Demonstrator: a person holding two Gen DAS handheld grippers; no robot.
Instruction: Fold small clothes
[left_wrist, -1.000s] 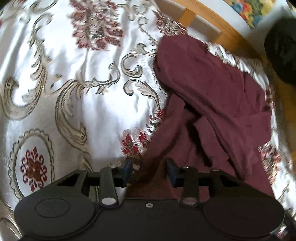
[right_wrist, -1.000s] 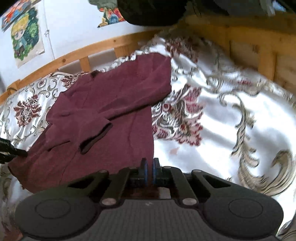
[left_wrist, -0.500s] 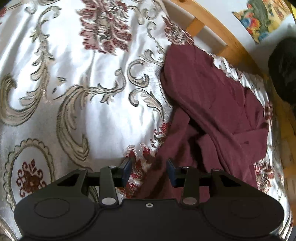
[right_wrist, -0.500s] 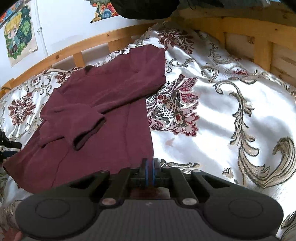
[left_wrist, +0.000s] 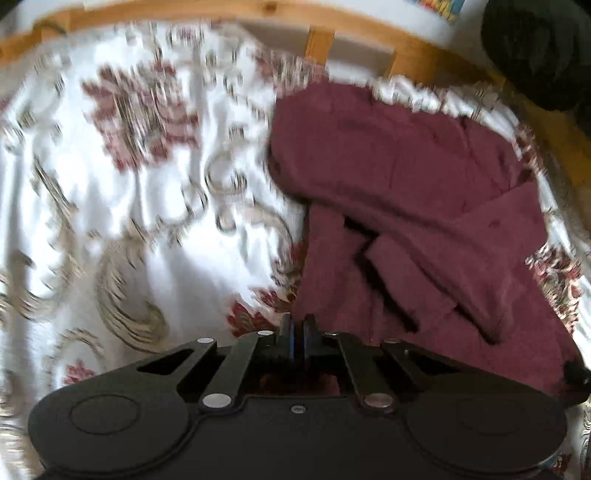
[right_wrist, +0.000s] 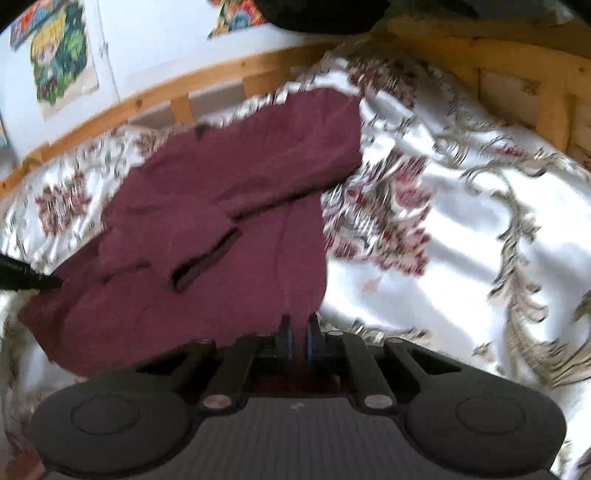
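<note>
Two black grippers pinch 1 soft maroon knit garment (left_wrist: 406, 206) by its near hem, on a glossy white satin bedspread (left_wrist: 129, 229) w/ gold scrolls. Left gripper (left_wrist: 296, 334) jaws just closed on its left corner; right gripper (right_wrist: 297, 334) clamped on its right corner.

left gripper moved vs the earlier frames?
Yes. The left gripper has just closed on the maroon garment's hem and pulled back: the wooden bed rail, earlier cut off at the top, now spans the view.
</note>
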